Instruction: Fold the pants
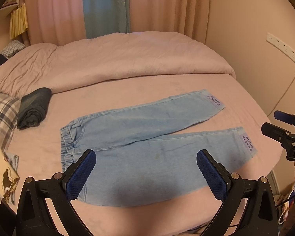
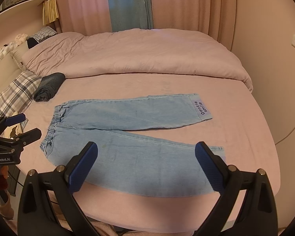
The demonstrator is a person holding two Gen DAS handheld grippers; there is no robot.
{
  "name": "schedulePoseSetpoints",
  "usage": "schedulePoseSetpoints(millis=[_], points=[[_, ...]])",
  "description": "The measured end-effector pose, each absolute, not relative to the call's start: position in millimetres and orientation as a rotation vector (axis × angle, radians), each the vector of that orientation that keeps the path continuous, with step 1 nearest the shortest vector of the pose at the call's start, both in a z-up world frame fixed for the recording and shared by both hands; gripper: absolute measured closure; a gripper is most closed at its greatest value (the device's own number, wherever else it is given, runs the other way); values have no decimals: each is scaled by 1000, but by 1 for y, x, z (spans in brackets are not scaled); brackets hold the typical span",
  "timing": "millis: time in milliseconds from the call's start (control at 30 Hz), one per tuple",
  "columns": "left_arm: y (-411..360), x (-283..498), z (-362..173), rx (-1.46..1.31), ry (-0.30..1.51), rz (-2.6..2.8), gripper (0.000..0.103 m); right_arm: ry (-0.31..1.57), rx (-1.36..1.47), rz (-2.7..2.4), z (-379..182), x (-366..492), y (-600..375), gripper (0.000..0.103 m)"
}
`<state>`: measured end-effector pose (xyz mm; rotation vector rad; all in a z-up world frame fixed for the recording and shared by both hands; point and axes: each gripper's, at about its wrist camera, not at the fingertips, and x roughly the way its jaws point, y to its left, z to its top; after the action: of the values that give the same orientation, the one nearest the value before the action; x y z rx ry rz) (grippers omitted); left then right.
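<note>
In the left wrist view the left gripper (image 1: 146, 174) hangs above the near edge of the bed (image 1: 236, 98), its blue-padded fingers spread wide and holding nothing. Below it the light blue pants (image 1: 139, 137) lie flat on the pink sheet, waistband (image 1: 67, 147) toward the bed's left side, both legs running right and splayed apart into a narrow V, each cuff carrying a lilac label. The right gripper (image 1: 273, 123) shows at the right edge of this view, off the bed's near right corner, also parted and empty. A rolled dark garment (image 1: 34, 108) sits well apart near the plaid pillow (image 1: 2, 114), and a bunched duvet (image 1: 108, 63) fills the far half of the bed. In the right wrist view the right gripper (image 2: 146, 167) hovers over the near leg, fingers wide open, with the near cuff partly hidden behind its right finger. The pants look like thin, soft denim: light, limp, likely to sag and drag on the sheet unless lifted at two points. A sensible hold seems to be the firmer seams, one gripper pinching the elastic waistband at its near end, the other the near cuff hem, to bring that leg over onto the far one.
</note>
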<state>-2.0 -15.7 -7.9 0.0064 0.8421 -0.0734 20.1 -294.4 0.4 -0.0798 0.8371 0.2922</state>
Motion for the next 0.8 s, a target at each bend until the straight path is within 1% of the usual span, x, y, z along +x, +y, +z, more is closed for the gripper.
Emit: schedulePoseSetpoints(millis=[800], points=[[-10, 2, -10, 5, 848, -71, 1, 834, -90, 292, 1, 21, -289, 3]])
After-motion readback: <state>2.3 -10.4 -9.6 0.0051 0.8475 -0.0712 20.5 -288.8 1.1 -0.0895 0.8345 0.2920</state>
